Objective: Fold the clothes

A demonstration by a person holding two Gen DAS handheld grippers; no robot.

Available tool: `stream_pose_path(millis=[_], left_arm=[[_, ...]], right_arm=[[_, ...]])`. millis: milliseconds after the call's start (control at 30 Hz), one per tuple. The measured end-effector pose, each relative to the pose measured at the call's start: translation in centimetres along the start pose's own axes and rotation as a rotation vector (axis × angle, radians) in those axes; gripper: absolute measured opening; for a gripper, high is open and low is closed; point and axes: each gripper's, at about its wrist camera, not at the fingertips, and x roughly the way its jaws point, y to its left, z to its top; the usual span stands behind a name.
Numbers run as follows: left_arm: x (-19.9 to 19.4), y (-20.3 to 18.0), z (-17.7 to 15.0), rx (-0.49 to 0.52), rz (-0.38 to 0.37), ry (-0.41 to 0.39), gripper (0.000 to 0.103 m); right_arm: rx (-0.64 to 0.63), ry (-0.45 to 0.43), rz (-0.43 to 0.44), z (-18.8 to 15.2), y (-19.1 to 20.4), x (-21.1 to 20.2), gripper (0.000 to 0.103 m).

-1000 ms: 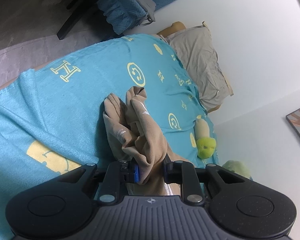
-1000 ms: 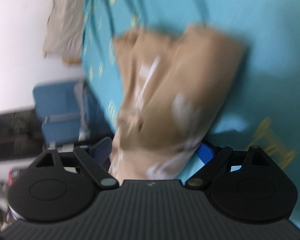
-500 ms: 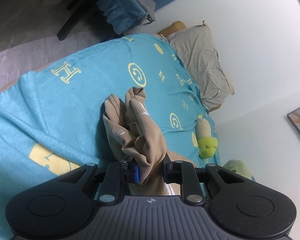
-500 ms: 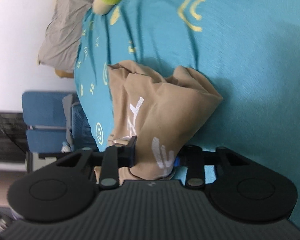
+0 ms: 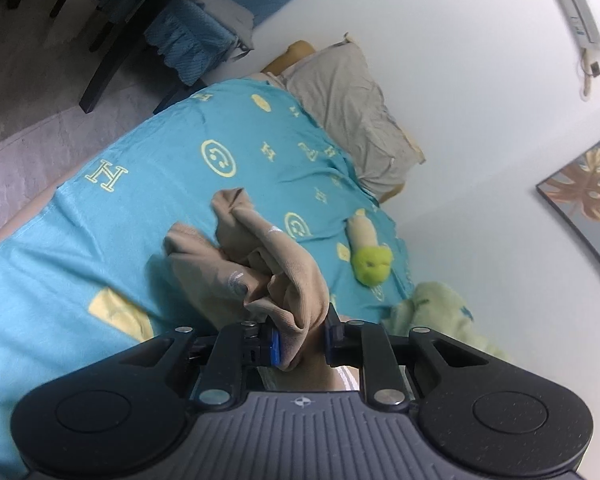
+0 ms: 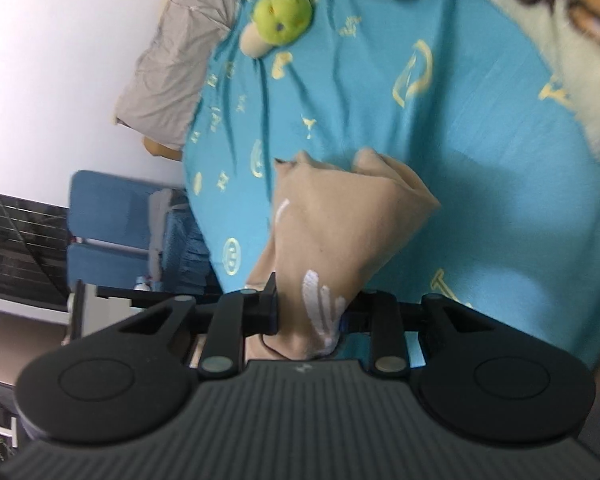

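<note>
A tan garment with white print (image 5: 260, 264) hangs bunched over a bed with a teal sheet (image 5: 160, 168). My left gripper (image 5: 300, 344) is shut on one part of the tan garment. In the right wrist view the same garment (image 6: 340, 224) shows, and my right gripper (image 6: 308, 316) is shut on another part of it. The cloth is lifted at both grips and its far end trails down toward the sheet (image 6: 480, 160).
A grey pillow (image 5: 352, 108) lies at the head of the bed. A green and beige plush toy (image 5: 370, 256) and a pale green plush (image 5: 440, 312) lie near the wall. Blue chairs (image 6: 112, 232) and a dark table leg (image 5: 116, 56) stand beside the bed.
The right gripper closed on the garment and lifted it. The left gripper rose with its part, so the cloth now hangs higher over the sheet.
</note>
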Motion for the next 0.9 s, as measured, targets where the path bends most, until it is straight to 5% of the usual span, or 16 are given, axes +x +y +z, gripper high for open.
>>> stream_pose_path(millis=[267, 400, 667, 900], left_arm=[[-5.2, -6.9, -1.4, 0.052, -0.040, -0.022, 0.020], [-3.7, -13.0, -1.8, 0.094, -0.055, 0.006, 0.020], [7.0, -29.6, -3.8, 0.178, -0.195, 0.093, 0.020], [19.4, -46.0, -7.8, 0.183, -0.420, 0.183, 0.020]], right_arm=[[-0.012, -0.018, 0.074, 0.8, 1.0, -7.0, 0.028], [0.004, -0.051, 0.098, 4.3, 1.3, -10.2, 0.028], [-0.019, -0.234, 0.139, 19.4, 4.0, -17.0, 0.028], [-0.129, -0.500, 0.136, 34.3, 6.9, -24.9, 0.028]])
